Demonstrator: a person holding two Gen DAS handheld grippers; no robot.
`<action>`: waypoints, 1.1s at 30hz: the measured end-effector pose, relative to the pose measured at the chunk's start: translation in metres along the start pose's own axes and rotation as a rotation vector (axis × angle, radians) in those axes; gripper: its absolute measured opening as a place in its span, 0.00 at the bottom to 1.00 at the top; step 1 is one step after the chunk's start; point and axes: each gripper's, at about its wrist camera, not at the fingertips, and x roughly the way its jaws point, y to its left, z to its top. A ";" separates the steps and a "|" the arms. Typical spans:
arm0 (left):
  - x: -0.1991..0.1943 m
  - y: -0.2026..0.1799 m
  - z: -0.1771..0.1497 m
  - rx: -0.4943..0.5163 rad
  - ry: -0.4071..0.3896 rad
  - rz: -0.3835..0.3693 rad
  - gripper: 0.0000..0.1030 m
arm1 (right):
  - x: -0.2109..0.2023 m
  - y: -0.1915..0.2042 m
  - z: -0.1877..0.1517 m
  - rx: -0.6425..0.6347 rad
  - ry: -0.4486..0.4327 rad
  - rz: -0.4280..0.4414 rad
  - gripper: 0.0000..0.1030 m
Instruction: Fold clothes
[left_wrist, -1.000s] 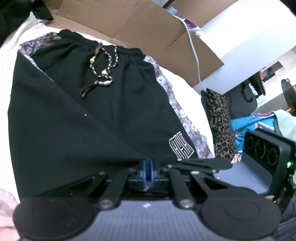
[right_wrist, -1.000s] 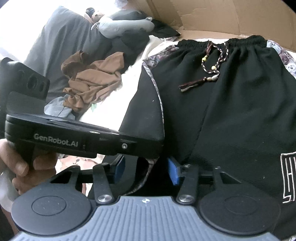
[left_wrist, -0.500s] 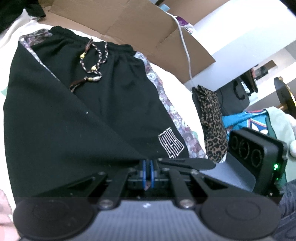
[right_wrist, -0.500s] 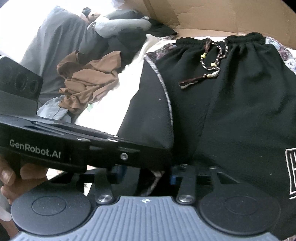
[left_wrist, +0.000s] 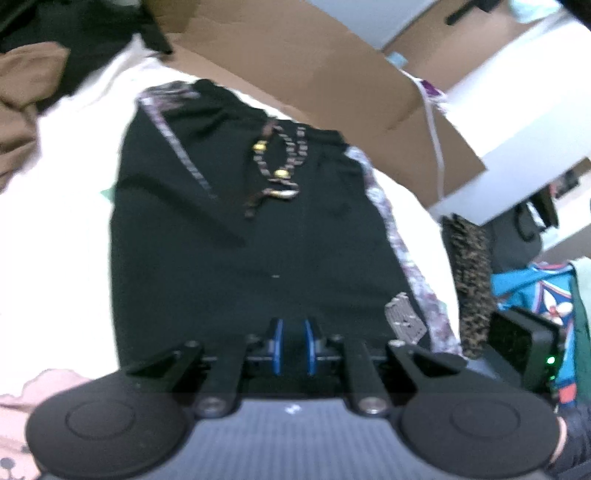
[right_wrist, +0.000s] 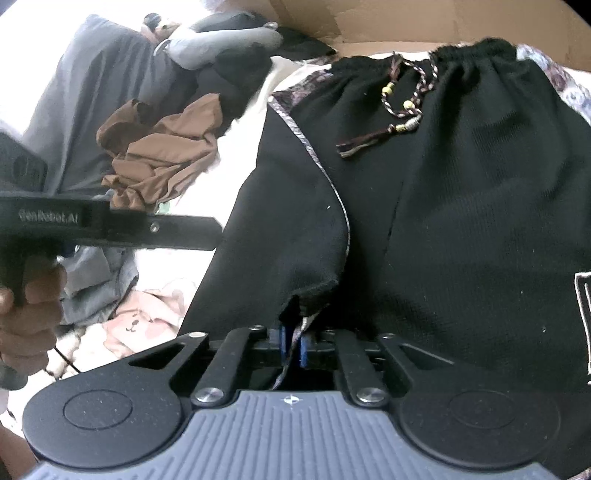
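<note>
A: Pinching the hem, is it? The right gripper (right_wrist: 291, 347) has its fingers closing on the black shorts (right_wrist: 461, 221), patterned trim between the pads, presumably to carry that leg over.

B: Yes. The left gripper (left_wrist: 293, 347) has its fingers opening, nothing visibly gripped. The shorts lie flat across the bed (left_wrist: 66, 184), waistband toward the far edge.

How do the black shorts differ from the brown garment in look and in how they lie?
The black shorts are spread out mostly flat, one side folded over; the brown garment is crumpled in a heap. The black shorts carry patterned side stripes and a beaded drawstring; the brown garment looks plain. Both lie on the white cover.
</note>
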 end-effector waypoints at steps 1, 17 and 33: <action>0.000 0.003 0.000 -0.006 0.002 0.010 0.12 | 0.000 -0.002 0.000 0.015 -0.002 0.002 0.18; -0.003 0.031 -0.015 -0.009 0.081 0.150 0.13 | 0.006 -0.043 0.007 0.230 -0.003 0.041 0.03; 0.016 0.011 -0.018 0.058 0.113 0.191 0.13 | -0.076 -0.071 0.023 0.143 -0.144 -0.067 0.01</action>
